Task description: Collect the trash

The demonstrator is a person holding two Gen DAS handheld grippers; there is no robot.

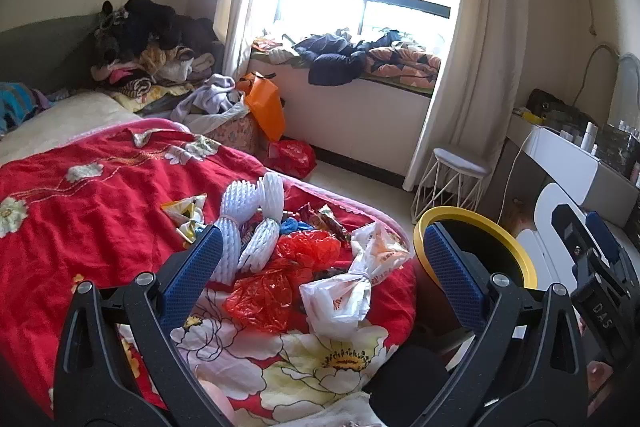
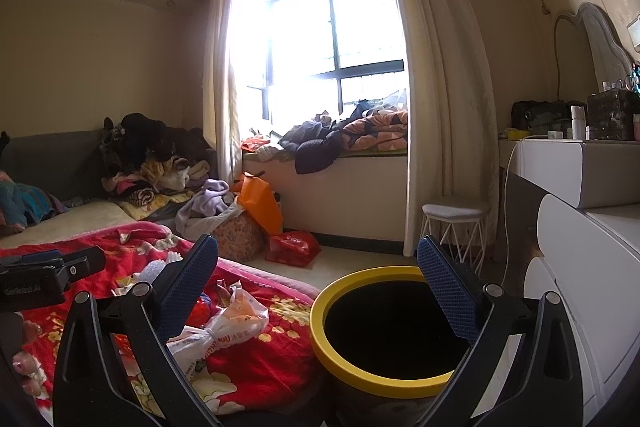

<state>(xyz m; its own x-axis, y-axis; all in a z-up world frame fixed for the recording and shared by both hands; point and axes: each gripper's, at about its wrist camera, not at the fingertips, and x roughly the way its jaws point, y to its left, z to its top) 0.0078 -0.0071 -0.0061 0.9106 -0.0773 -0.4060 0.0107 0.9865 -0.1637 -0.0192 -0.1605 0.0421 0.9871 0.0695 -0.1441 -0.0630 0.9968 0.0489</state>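
Trash lies in a heap on the red flowered blanket (image 1: 80, 195): white foam fruit nets (image 1: 256, 227), red plastic bags (image 1: 276, 283), a knotted white plastic bag (image 1: 352, 283), snack wrappers (image 1: 188, 211). My left gripper (image 1: 324, 259) is open and empty, hovering over the heap. A yellow-rimmed bin (image 2: 384, 331) stands on the floor beside the bed; it also shows in the left wrist view (image 1: 516, 259). My right gripper (image 2: 320, 287) is open and empty above the bin's mouth. The white bag also shows in the right wrist view (image 2: 228, 327).
A white wire stool (image 2: 456, 223) stands by the curtain. A white dresser (image 2: 580, 227) is at the right. An orange bag (image 1: 266, 107) and a red bag (image 1: 292, 155) sit on the floor under the window seat. Clothes are piled on the bed's far end (image 1: 152, 47).
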